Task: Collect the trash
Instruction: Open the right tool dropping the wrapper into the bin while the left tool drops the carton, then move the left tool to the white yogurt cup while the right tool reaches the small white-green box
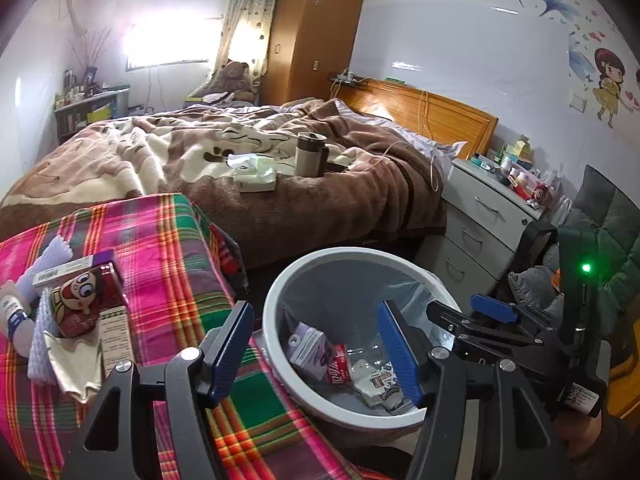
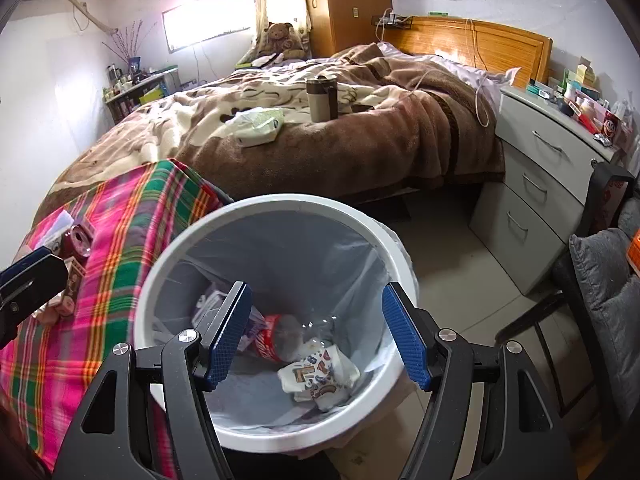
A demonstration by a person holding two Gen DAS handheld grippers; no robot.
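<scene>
**Bin between open grippers, trash inside**

Bin [image 2: 276, 216], white-rimmed with a clear liner, stands on the floor against the plaid-covered table [image 1: 176, 264]. Your right gripper [image 2: 316, 332] hangs directly over its mouth, pads spread wide, nothing between them. Your left gripper [image 1: 320, 350] points across the table edge toward the same bin; its pads also stand apart and hold nothing. In the left view your right gripper [image 1: 472, 312] shows at the bin's far rim.

Inside the bin lie a clear bottle [image 2: 288, 336] with a red label, a crumpled printed wrapper [image 2: 316, 376] and a purple carton [image 1: 310, 350], all on the liner's bottom.

Uncollected items remain on the table to your left: a red cartoon-faced packet [image 1: 84, 300], a purple-topped box [image 1: 76, 270], a white bottle [image 1: 14, 316] and a flat paper carton [image 1: 114, 336], lying close together. Behind, a flask [image 2: 322, 98] and a tissue pack [image 2: 260, 126] rest on the bed [image 2: 360, 148].
</scene>
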